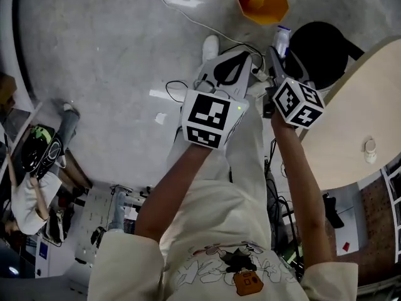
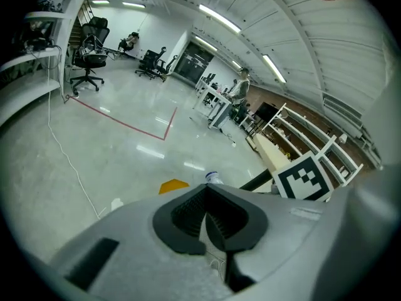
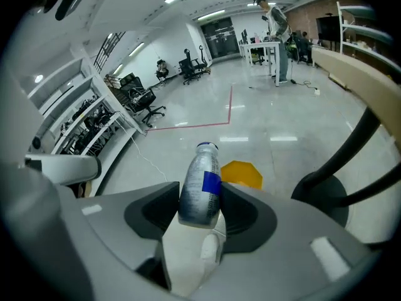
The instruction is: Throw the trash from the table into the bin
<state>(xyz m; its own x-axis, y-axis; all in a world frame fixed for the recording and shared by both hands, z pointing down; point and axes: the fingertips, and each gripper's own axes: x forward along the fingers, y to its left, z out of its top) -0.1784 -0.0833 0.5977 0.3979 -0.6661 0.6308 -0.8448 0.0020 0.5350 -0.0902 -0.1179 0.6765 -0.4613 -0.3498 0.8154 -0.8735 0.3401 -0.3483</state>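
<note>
Silver bottle (image 3: 199,180) with a blue label band and a blue cap sits clamped between the pads of the right hand-held gripper (image 3: 200,209). Its cap end points forward, out past the jaw tips. The grip lands on the lower body, which I judge leaves the bottle free to drop cleanly once the jaws part. It hangs in the air above the grey floor (image 1: 113,55), clear of the pale wooden round counter (image 1: 357,105) at the person's right.

Ahead of it, on the floor, stands the orange octagonal bin (image 1: 263,0), its mouth facing up. In the right gripper view the bin lies just beyond the bottle's cap. The gripper tilts downward toward it, which reads as lining up for the throw. The bottle does not look to be over the opening yet.

The left hand-held gripper (image 2: 207,212) is just beside the right one, with its dark ribbed pads brought together on nothing. It seems simply carried along.

A black round foot (image 1: 319,42) of the counter sits near the bin, so the drop should stay on the bin's side. One small white object (image 1: 370,148) rests on the counter, possibly more trash to fetch.
</note>
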